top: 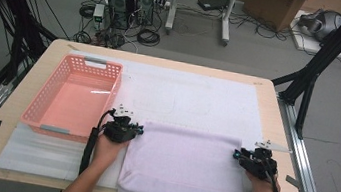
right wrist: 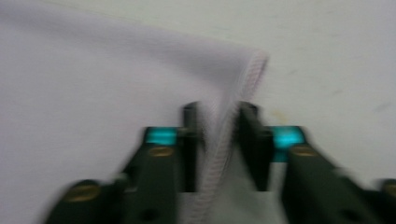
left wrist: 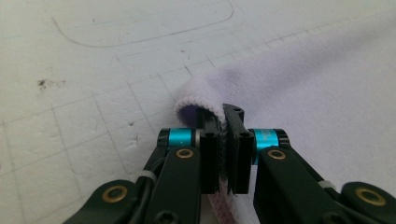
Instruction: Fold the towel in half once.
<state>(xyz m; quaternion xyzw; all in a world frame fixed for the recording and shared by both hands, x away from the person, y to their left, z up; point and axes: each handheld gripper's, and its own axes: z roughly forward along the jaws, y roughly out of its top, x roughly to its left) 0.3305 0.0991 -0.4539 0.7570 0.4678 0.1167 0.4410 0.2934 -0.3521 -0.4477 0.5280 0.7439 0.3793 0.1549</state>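
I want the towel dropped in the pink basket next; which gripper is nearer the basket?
Left. The left gripper sits just beside the pink basket, at the towel corner; the right gripper is across the towel.

No text, label, brand, number or sign can be read on anything here.

Towel (top: 184,163) on the mat (top: 198,97) at my near tabletop (top: 283,142) edge, basket (top: 75,97) to its left, my left tongs (top: 139,131) at its far-left corner, my right tongs (top: 237,154) at its far-right corner.
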